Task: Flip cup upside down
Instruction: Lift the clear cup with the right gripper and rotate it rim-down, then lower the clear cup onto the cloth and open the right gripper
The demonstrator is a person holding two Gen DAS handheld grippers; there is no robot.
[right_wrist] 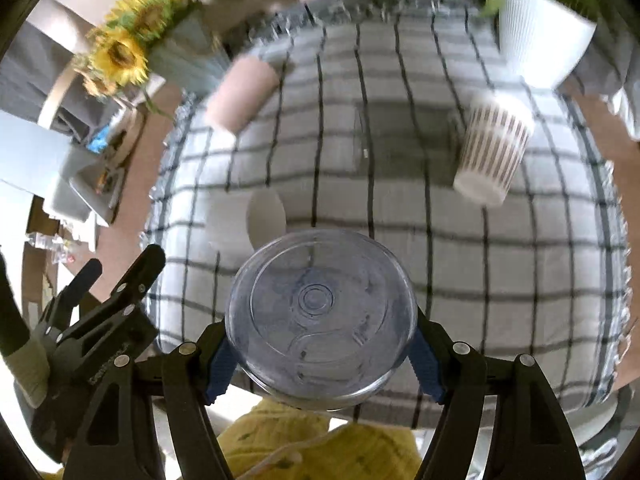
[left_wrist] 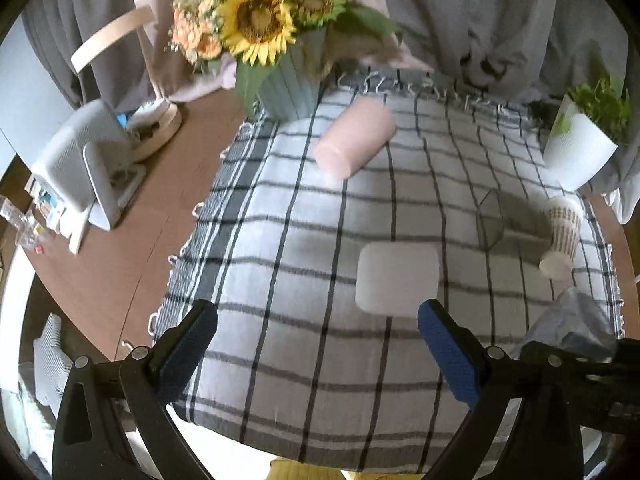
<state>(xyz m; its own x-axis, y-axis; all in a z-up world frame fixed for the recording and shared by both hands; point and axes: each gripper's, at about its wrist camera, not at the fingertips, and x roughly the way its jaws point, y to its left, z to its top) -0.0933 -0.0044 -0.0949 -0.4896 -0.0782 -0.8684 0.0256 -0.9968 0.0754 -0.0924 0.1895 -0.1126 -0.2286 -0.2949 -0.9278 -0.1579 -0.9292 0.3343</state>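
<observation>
My right gripper is shut on a clear plastic cup, held above the near edge of the checked cloth with its round base facing the camera. The held cup shows faintly at the right edge of the left wrist view. My left gripper is open and empty above the cloth. A white cup lies on its side just beyond its right finger; it also shows in the right wrist view.
A pink cup and a striped cup lie on their sides on the cloth. A clear glass lies between them. A sunflower vase stands at back left, a white plant pot at back right.
</observation>
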